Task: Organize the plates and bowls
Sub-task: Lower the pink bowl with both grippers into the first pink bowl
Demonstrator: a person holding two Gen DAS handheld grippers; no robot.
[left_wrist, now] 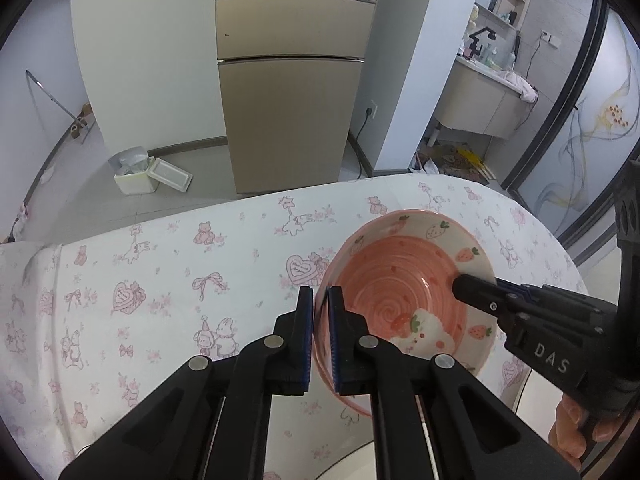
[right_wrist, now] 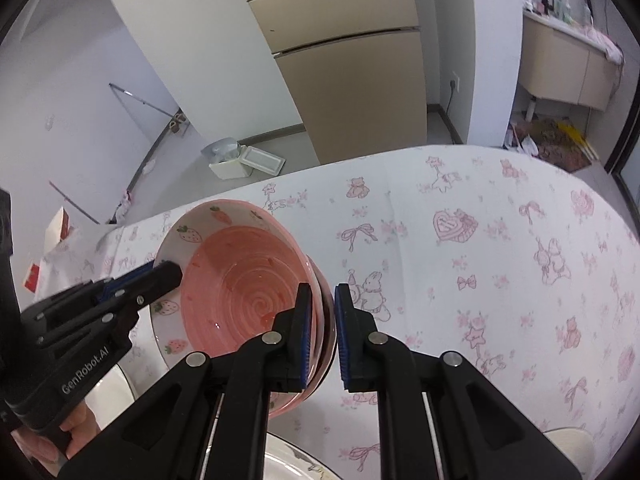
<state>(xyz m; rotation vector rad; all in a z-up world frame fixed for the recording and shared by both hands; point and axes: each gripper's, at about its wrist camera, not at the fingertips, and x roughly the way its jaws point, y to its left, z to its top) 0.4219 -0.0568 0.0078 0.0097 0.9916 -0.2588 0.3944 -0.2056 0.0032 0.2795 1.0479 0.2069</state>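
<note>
Holding nothing inside, the pink strawberry-patterned ceramic bowl (left_wrist: 404,300) hangs over the printed tablecloth (left_wrist: 160,280), left gripper (left_wrist: 320,332) and right gripper (right_wrist: 322,332) each clamped on opposite rims.

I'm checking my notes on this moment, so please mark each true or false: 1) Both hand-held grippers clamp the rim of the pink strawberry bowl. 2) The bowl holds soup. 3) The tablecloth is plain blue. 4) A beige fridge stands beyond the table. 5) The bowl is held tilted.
1) True: the left hand-held gripper and the right hand-held gripper each pinch the rim of the bowl on opposite sides.
2) False: the bowl is empty.
3) False: the tablecloth is white with pink bears, bows and hearts.
4) True: the fridge stands behind the table.
5) True: its opening faces both cameras.
</note>
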